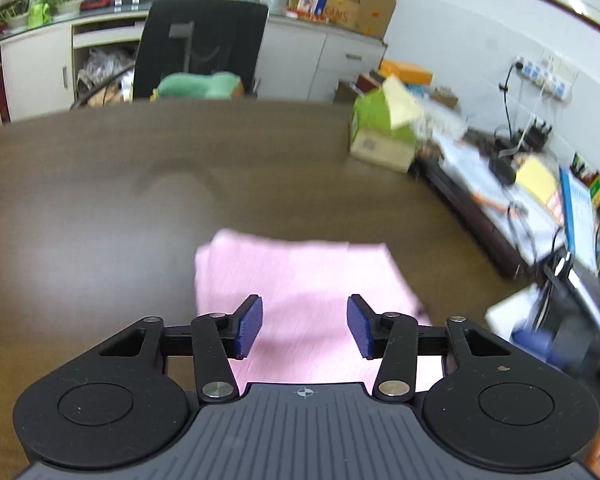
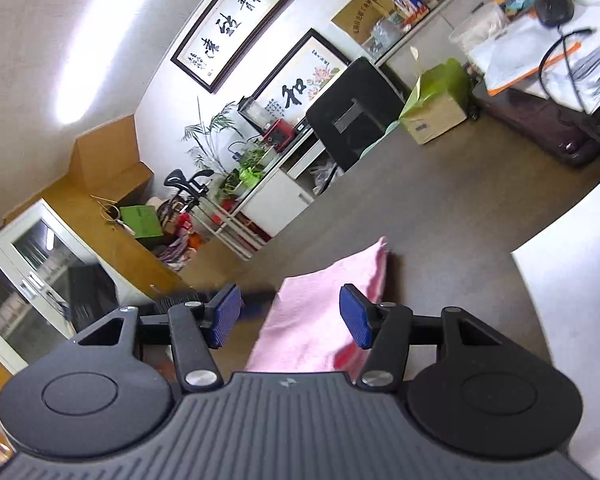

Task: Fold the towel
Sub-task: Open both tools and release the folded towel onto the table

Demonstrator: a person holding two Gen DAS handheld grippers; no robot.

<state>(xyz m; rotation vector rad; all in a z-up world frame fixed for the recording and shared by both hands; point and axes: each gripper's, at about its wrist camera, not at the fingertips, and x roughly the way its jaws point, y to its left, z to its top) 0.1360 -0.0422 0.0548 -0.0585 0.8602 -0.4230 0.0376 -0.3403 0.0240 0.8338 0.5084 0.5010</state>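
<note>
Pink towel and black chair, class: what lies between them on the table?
Nothing: in the left wrist view only bare brown table runs from the towel to the chair.

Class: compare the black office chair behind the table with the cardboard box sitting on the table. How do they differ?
The office chair is black; the cardboard box is tan, with green and yellow material spilling out on top. The chair stands behind the brown table; the box rests on it. Both sit beyond the pink towel.
</note>
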